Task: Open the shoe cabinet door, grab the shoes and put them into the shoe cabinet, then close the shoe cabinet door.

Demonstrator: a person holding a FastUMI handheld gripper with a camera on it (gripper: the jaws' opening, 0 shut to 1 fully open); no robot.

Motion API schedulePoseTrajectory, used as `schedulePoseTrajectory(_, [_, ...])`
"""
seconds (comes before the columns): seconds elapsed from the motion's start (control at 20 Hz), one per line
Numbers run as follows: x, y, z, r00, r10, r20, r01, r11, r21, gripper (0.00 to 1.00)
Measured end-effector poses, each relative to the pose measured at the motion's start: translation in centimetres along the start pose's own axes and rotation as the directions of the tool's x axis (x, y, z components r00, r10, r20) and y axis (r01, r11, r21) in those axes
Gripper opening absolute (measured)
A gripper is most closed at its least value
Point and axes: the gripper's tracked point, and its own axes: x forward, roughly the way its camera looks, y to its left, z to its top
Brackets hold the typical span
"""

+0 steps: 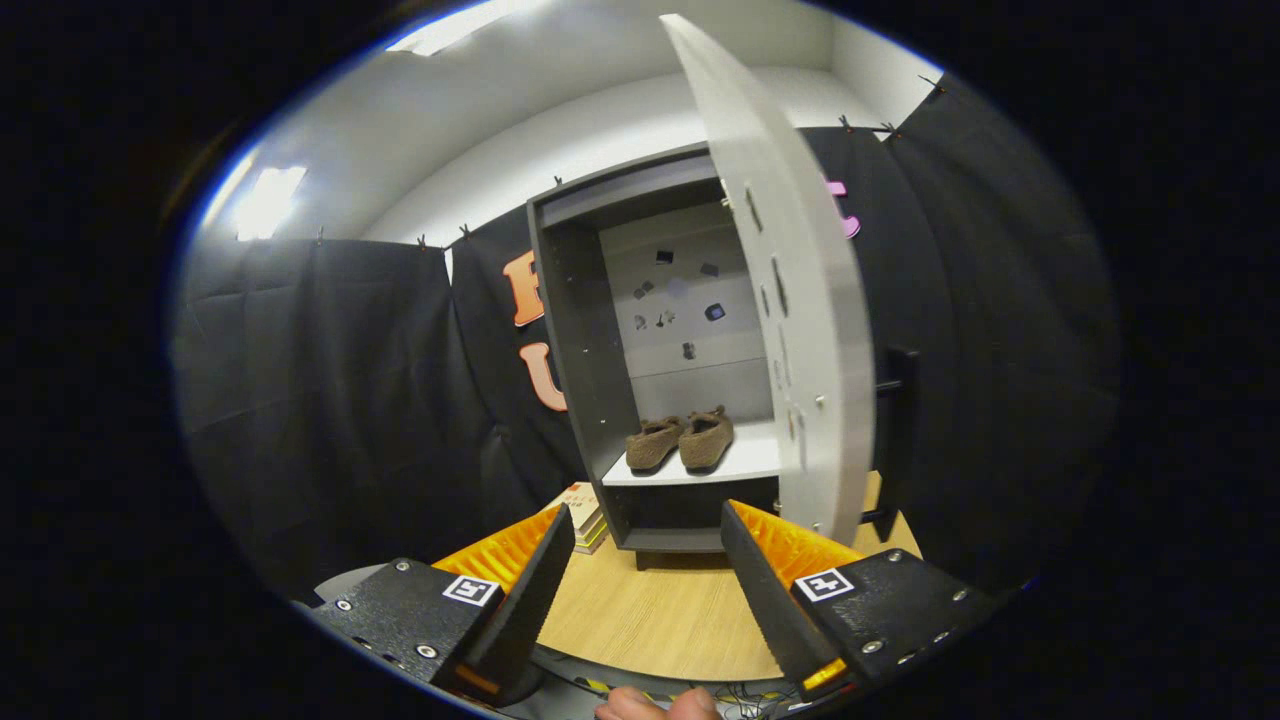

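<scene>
Tongs (pixel 648 590) apart, nothing between the fingers (pixel 530 600), raised above the bench (pixel 650 620). Each finger mounted on a block bearing a small square marker. Wood-grain bench surface visible in the gap between the fingers and ahead of them.

Shoe cabinet (pixel 590 400) standing upright on the bench, just beyond the fingertips, on short feet. Dark outer frame, pale interior. Cabinet door (pixel 800 300) swung open, hinged on the cabinet's right side, seen nearly edge-on, with the pale inner face turned toward the opening. Several slots and small fittings along that inner face. Lower corner of the door reaching down close to the tip of the right finger; contact between them cannot be told.

Shoes (pixel 682 442), a brown pair, resting on the pale shelf (pixel 745 462) inside the cabinet. Placed side by side and touching, toes toward the opening, heels toward the back panel. Left shoe set close to the left inner wall of the cabinet. Free shelf surface remaining to the right of the pair.

Back panel (pixel 680 300) of the cabinet carrying several small dark stickers or patches, too small to identify.

Stack of books (pixel 583 515) lying flat on the bench, just beside the cabinet's lower left corner, behind the tip of the left finger.

Black cloth wall (pixel 330 400) hanging behind and to both sides of the cabinet. White wall and ceiling lights above the cloth.

Fingertips of a person's hand (pixel 660 705) visible at the near edge of the bench, below the tongs.
</scene>
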Motion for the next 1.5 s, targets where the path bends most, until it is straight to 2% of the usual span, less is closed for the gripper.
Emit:
schedulePoseTrajectory(0.3, [-1.6,-9.1,1.7,0.989,-0.146,0.035,0.146,0.989,-0.023,0.93])
schedulePoseTrajectory(0.65, [-0.9,-13.9,3.0,0.975,-0.215,0.053,0.218,0.973,-0.077,0.94])
schedulePoseTrajectory(0.75, [-0.1,-13.4,2.7,0.977,-0.21,0.041,0.212,0.974,-0.078,0.95])
schedulePoseTrajectory(0.85, [0.4,-13.6,2.8,0.97,-0.238,0.047,0.242,0.965,-0.102,0.94])
schedulePoseTrajectory(1.1, [0.8,-10.8,2.2,0.975,-0.222,0.011,0.222,0.971,-0.09,0.91])
schedulePoseTrajectory(1.5, [6.4,-1.1,0.3,0.987,-0.153,-0.048,0.148,0.985,-0.085,0.91])
